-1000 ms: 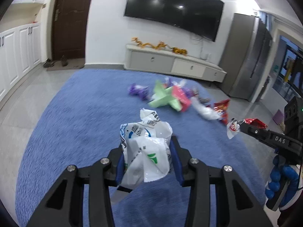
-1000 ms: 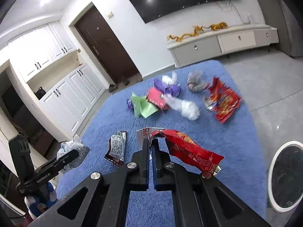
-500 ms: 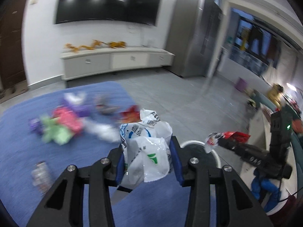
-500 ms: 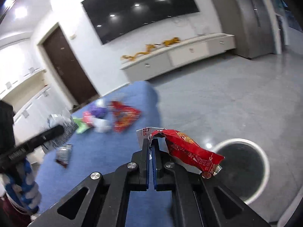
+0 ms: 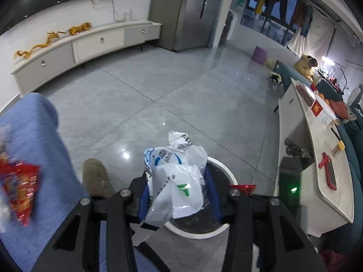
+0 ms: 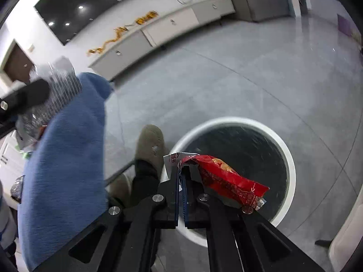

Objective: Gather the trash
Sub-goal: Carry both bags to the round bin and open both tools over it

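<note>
Two pieces in hand. My left tool (image 5: 179,188) is clamped on a crumpled white plastic bag (image 5: 175,176), my right tool (image 6: 180,182) is pinched tight on one end of a red snack wrapper (image 6: 226,181). Both hang over the white-rimmed bin (image 6: 288,154) on the floor (image 6: 226,68). I judge both light, limp and slick; film may cling to the pads on release.

Both claws swung from rug (image 5: 34,136) to over bin (image 6: 288,154).
</note>
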Demonstrator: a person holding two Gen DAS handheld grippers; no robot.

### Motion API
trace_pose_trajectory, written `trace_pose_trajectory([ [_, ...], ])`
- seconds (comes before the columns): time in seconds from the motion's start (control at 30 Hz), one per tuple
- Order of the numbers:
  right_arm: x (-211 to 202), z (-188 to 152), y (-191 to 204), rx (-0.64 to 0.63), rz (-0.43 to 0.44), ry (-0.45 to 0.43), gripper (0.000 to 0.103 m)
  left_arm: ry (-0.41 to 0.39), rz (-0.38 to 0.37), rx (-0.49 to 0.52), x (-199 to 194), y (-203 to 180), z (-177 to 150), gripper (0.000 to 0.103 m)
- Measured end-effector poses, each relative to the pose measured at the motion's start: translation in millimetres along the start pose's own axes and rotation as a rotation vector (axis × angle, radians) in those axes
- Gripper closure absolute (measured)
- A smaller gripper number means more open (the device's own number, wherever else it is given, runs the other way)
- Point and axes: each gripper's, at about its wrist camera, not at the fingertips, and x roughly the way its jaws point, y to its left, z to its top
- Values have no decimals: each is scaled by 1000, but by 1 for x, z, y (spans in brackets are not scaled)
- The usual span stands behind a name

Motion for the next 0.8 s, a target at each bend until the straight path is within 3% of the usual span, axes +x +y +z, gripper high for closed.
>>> trace_pose_trajectory([
  [0.2, 25, -4, -22, 42, -31, 68, 99, 74, -75, -61, 43, -7, 8, 53],
  [0.23, 28, -6, -24, 49, -39, 76, 94, 81, -84, -70, 48, -7, 8, 46],
  [0.33, 32, -13, -32, 66, -47, 87, 56, 87, -105, -85, 56, -9, 9, 38],
  [0.53, 24, -24, -38, 82, -50, 86, 55, 92, -116, -97, 56, -14, 9, 38],
  [0.8, 2, -28, -32, 93, -69, 57, 55, 17, -60, -94, 21, -9, 3, 38],
])
